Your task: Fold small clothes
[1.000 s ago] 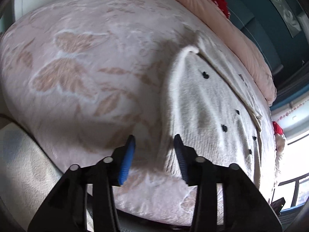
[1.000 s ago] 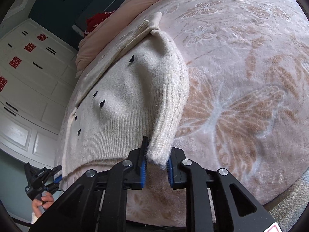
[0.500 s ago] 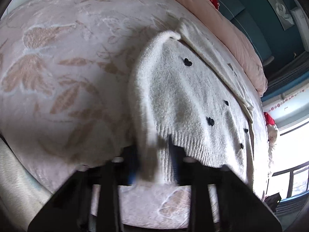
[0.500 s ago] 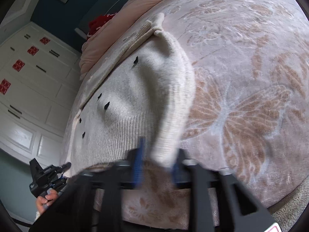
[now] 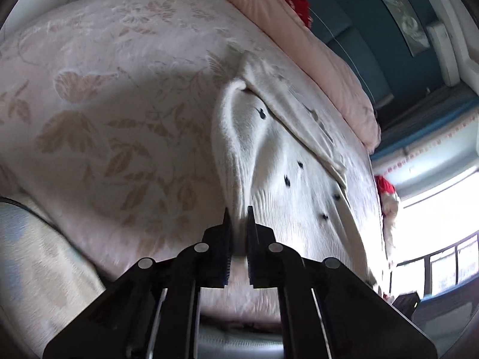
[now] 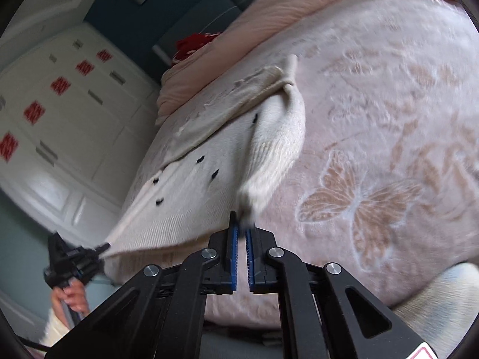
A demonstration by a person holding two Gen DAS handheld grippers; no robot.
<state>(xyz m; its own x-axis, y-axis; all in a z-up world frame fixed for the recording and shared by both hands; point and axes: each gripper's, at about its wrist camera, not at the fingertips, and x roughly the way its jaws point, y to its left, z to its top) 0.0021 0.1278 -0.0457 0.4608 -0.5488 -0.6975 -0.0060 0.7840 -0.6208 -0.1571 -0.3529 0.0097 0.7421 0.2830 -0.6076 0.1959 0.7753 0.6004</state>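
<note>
A small cream knit cardigan (image 5: 287,161) with dark heart spots lies on a pink bed blanket (image 5: 119,95). My left gripper (image 5: 238,218) is shut on the bottom hem corner at the cardigan's left side and lifts it. In the right wrist view my right gripper (image 6: 242,224) is shut on the other bottom corner of the cardigan (image 6: 191,179), which is pulled up off the blanket (image 6: 389,119). The left gripper (image 6: 98,249) also shows there, holding the far corner at the bed's edge.
A folded pink duvet (image 5: 314,48) and a red item (image 5: 296,0) lie at the bed's head. White wardrobe doors (image 6: 60,113) stand beyond the bed. A bright window (image 5: 434,224) is to the right. A pale rug (image 5: 36,269) lies on the floor.
My left gripper was open beside the hem, then closed on the corner. Both grippers have pulled the bottom corners up and back, so the hem is stretched and lifted.
</note>
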